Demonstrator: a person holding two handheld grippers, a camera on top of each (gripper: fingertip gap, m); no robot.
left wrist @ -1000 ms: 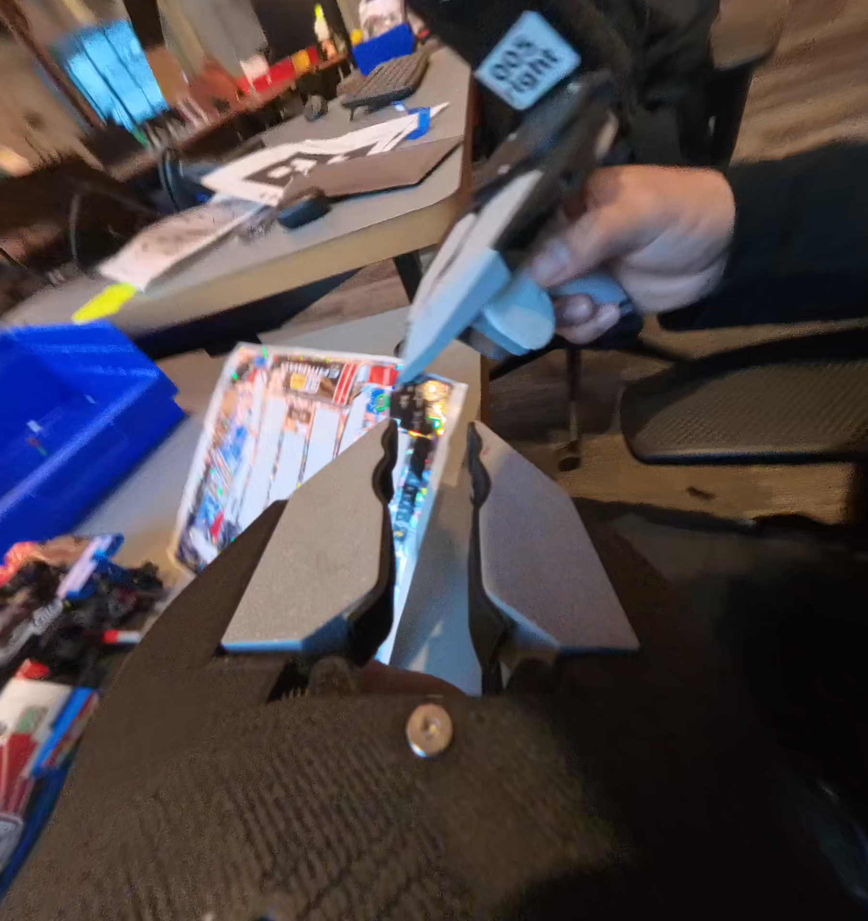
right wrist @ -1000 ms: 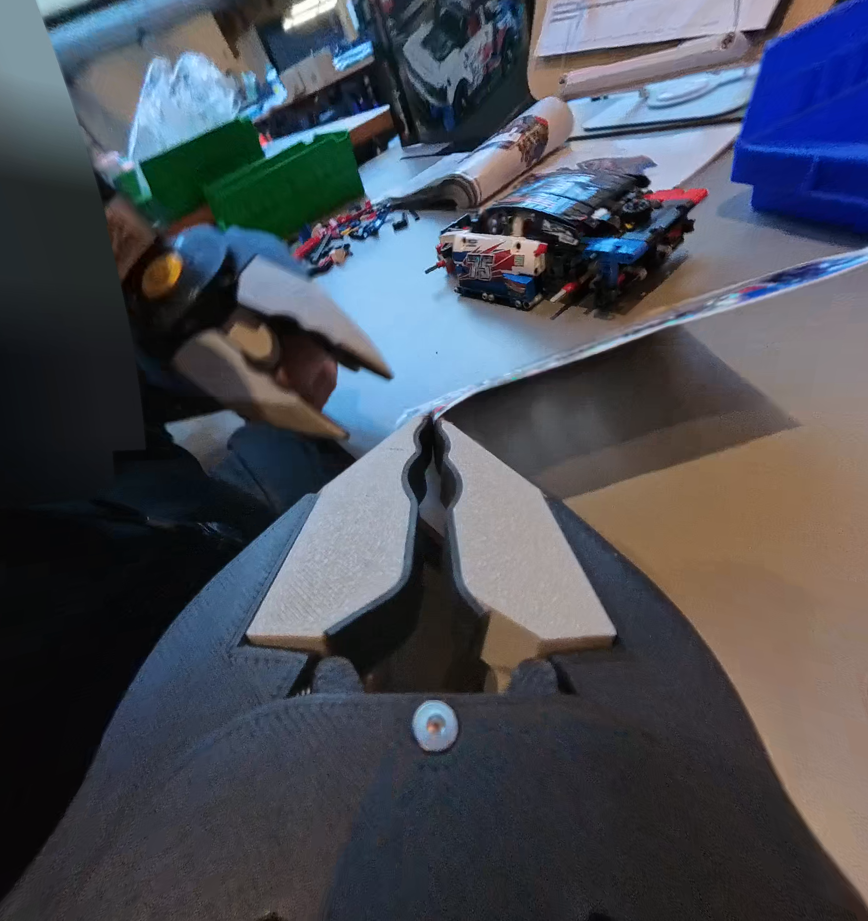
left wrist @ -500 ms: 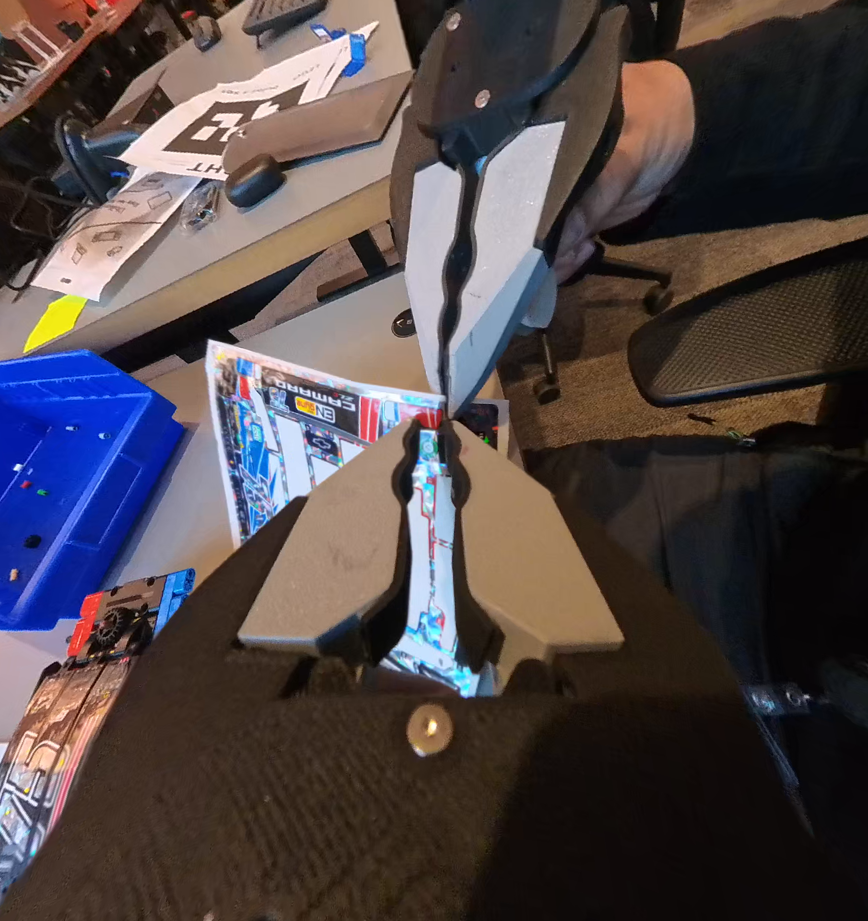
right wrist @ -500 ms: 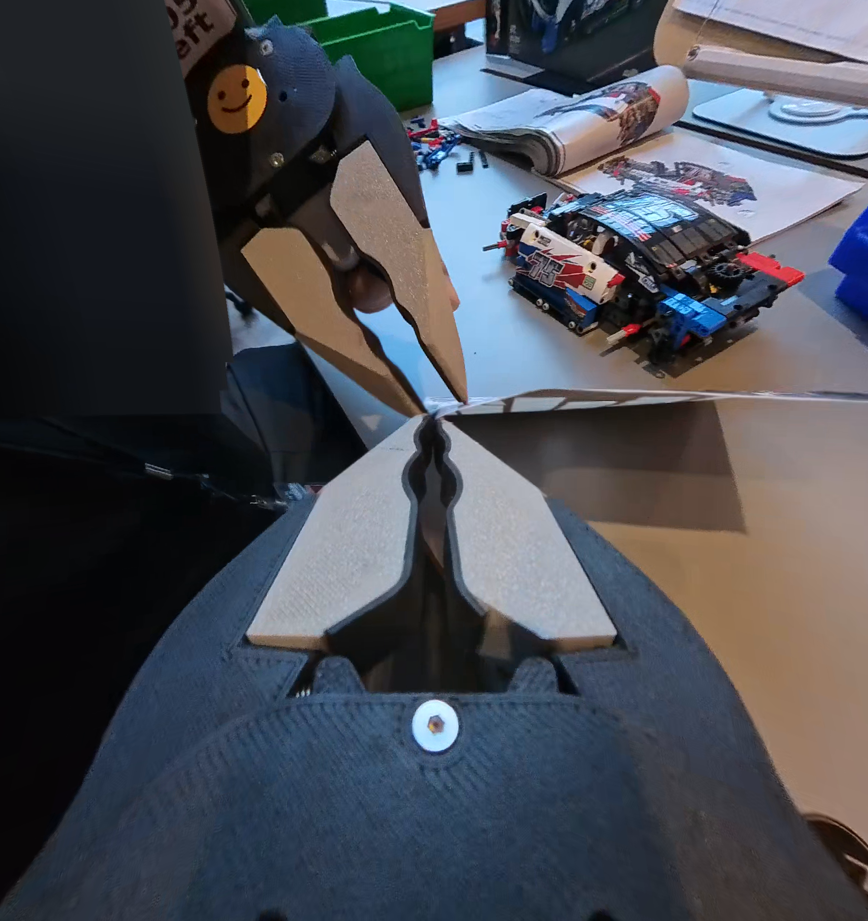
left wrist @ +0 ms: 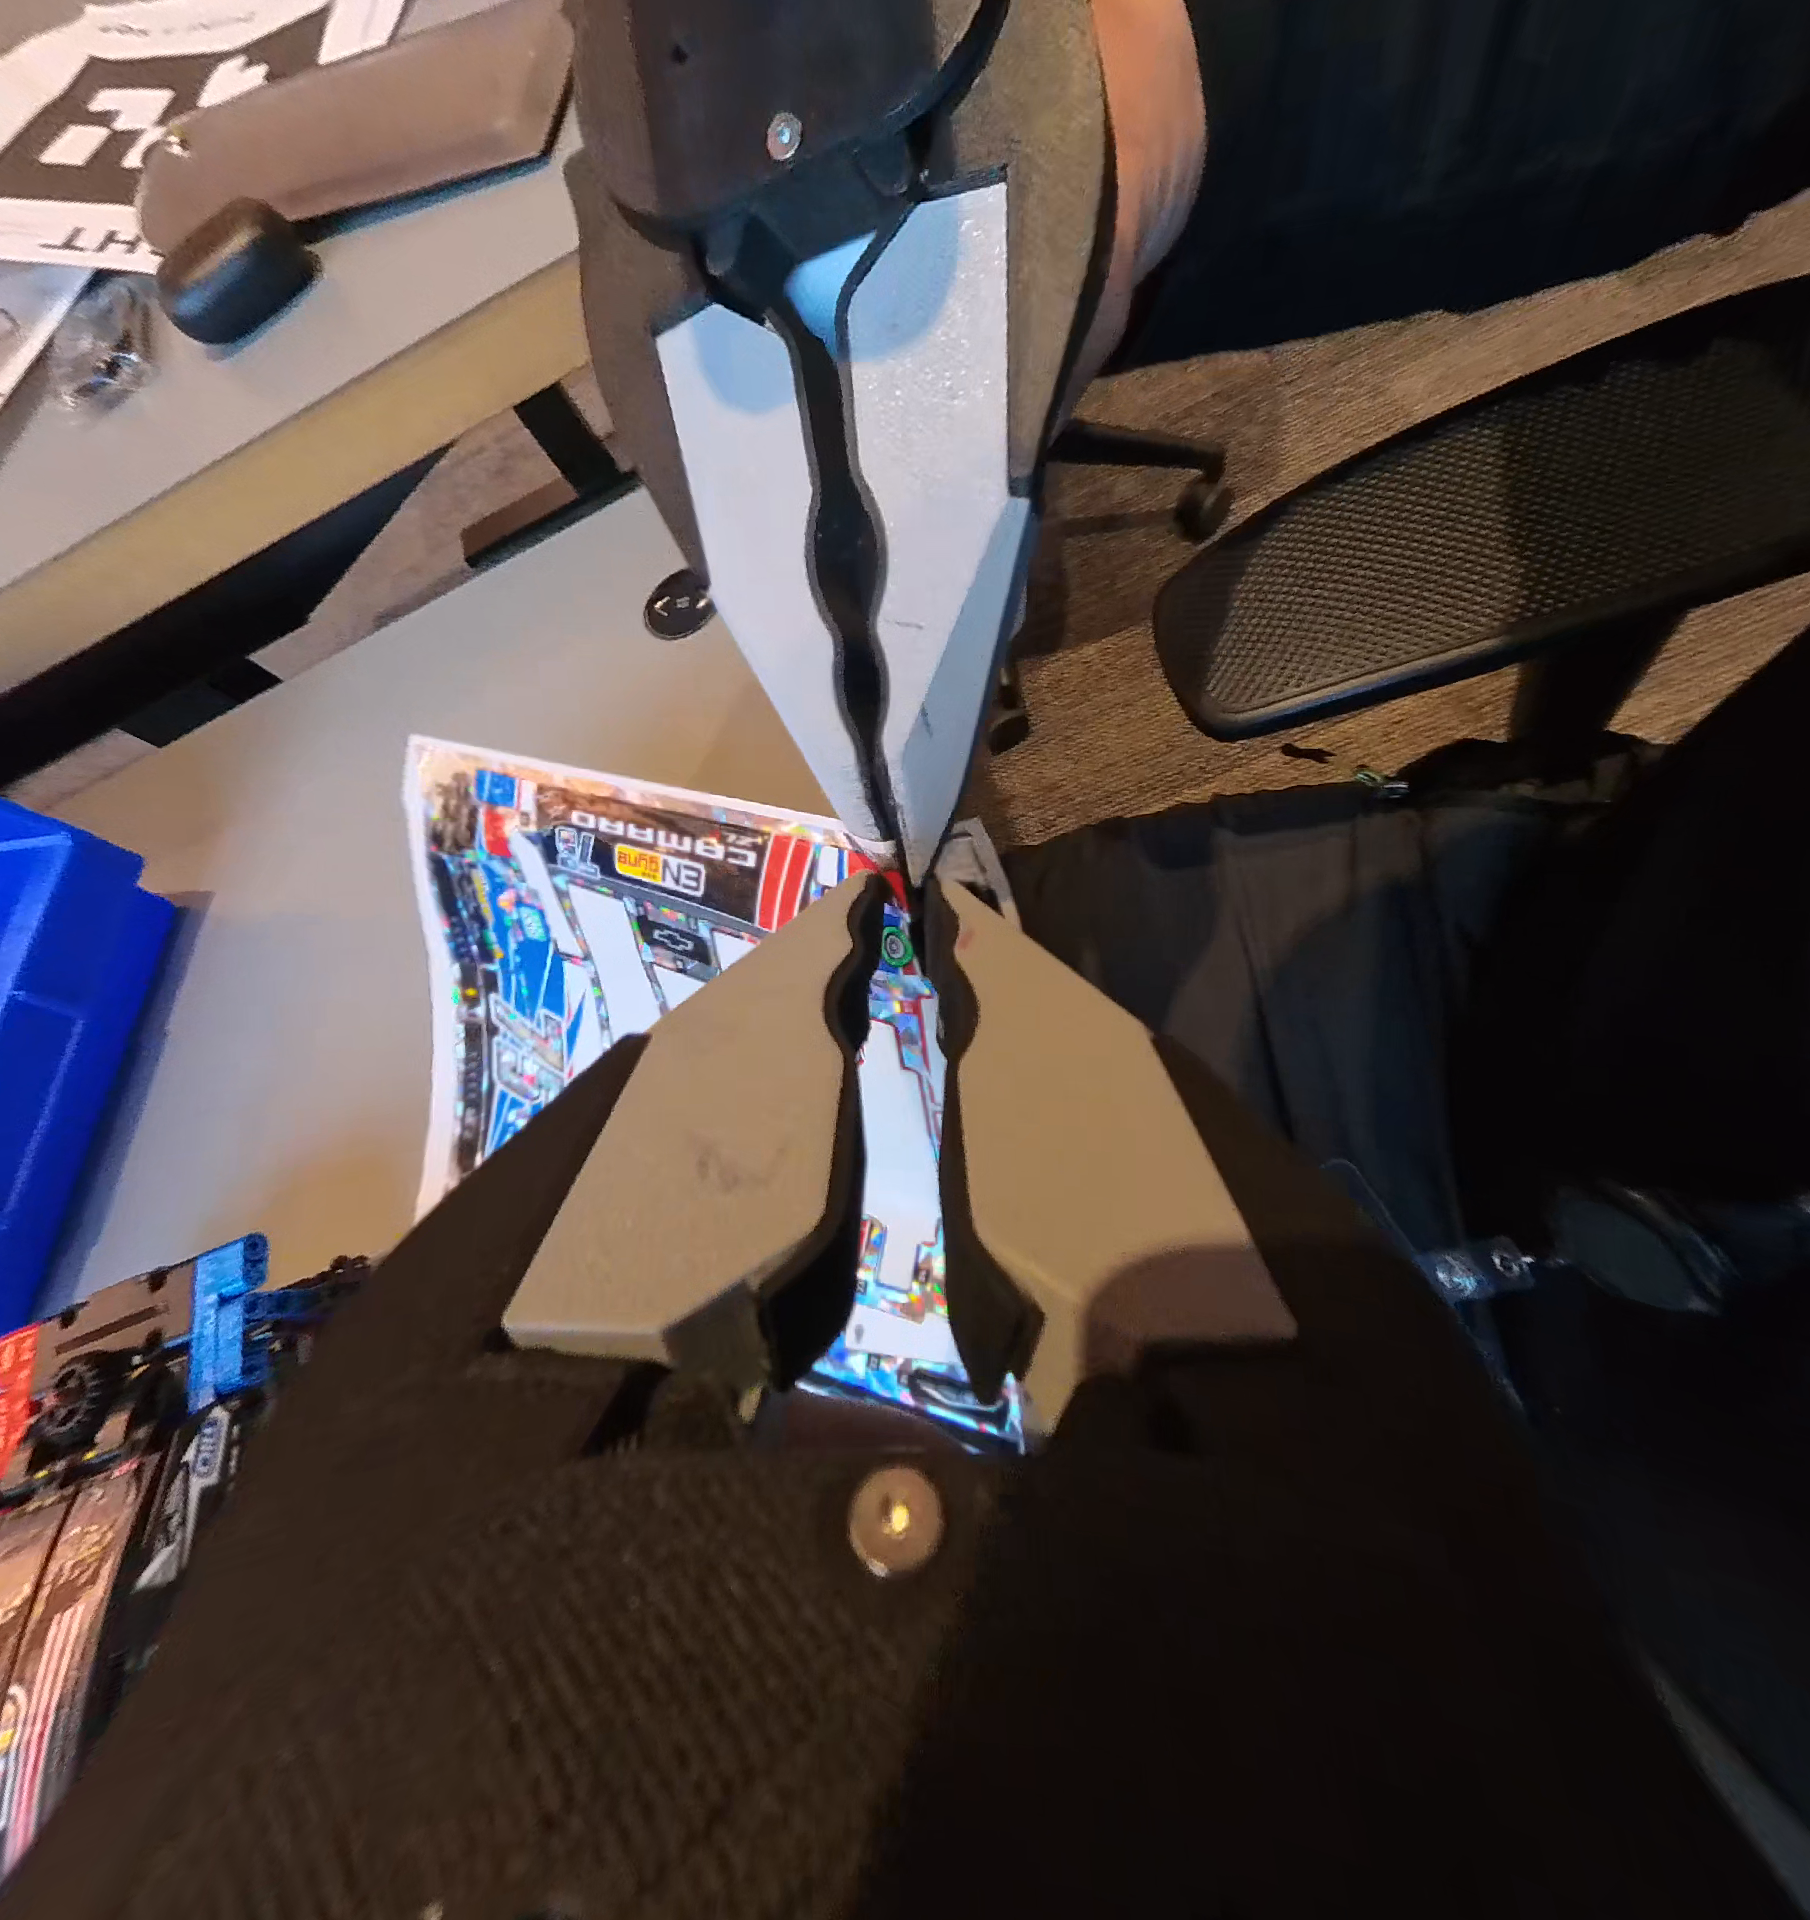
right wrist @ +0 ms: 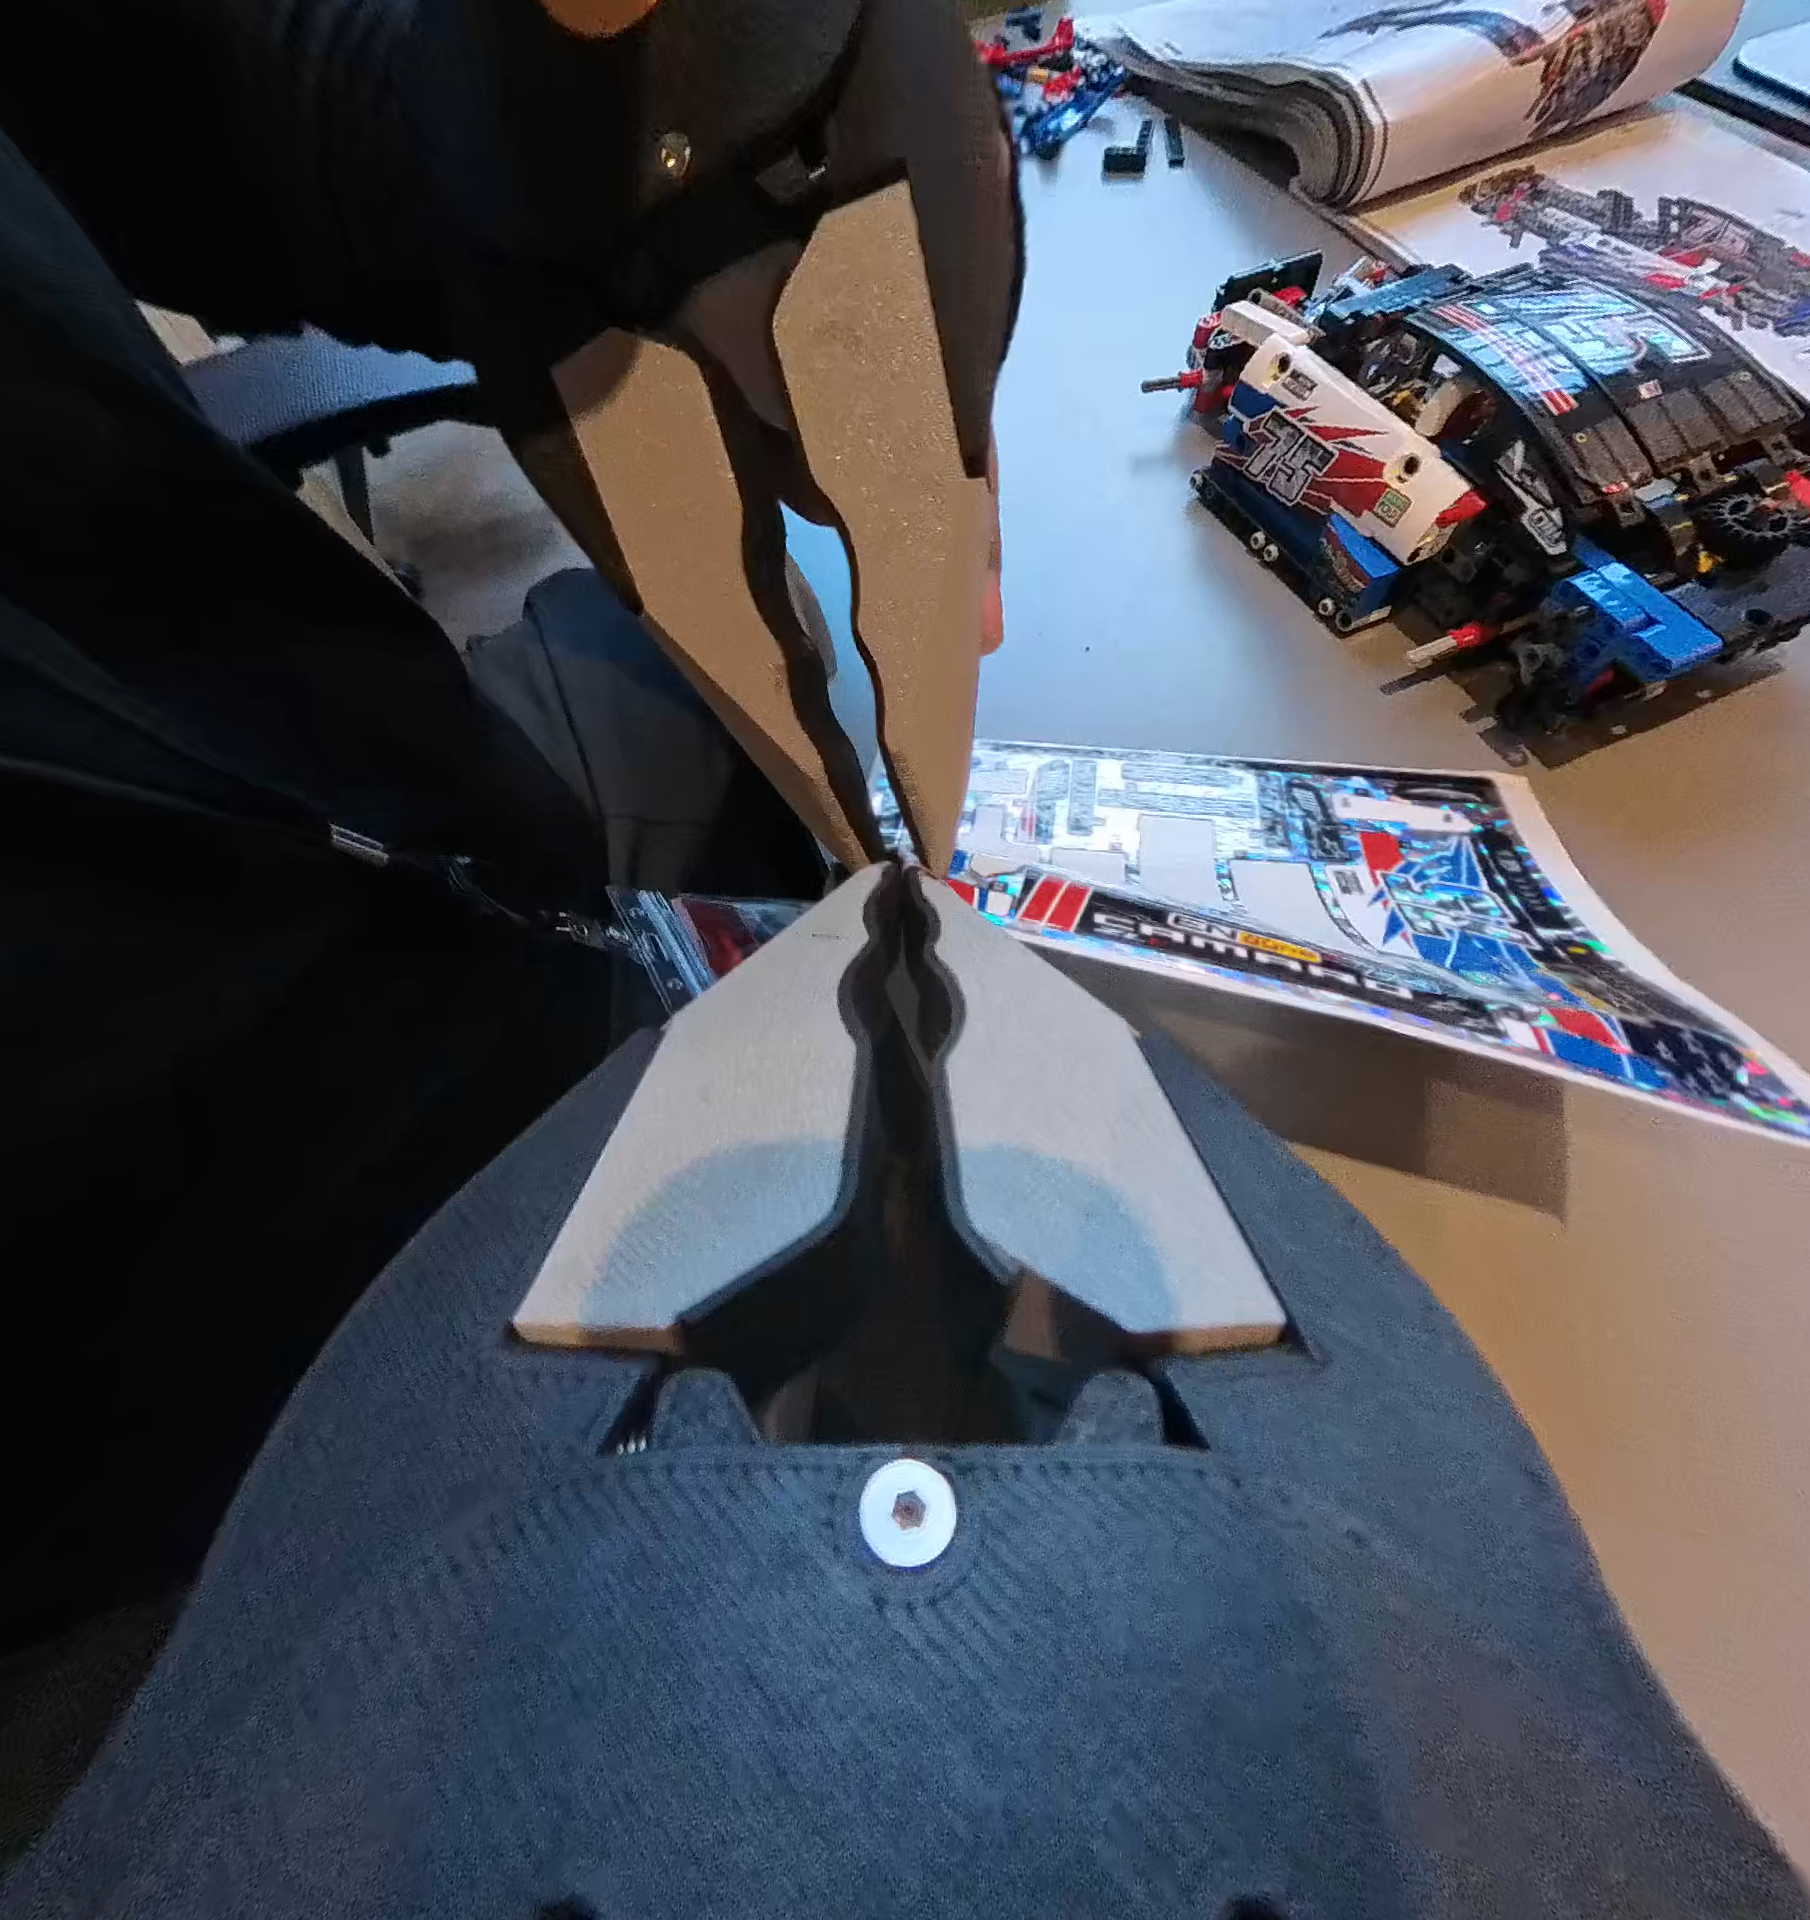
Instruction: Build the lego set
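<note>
We see the right gripper [right wrist: 899,871] pinching the sticker sheet [right wrist: 1296,894] corner; the left gripper [left wrist: 901,883], narrowly parted, meets it there.

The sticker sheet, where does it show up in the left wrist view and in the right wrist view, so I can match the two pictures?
Left wrist view: the sticker sheet lies at centre, partly behind the left gripper, on the table.
Right wrist view: the sheet runs from centre to the right edge, its near corner pinched by the right gripper.
Shared landmark: the lego car, lower left in the first, upper right in the second.
</note>
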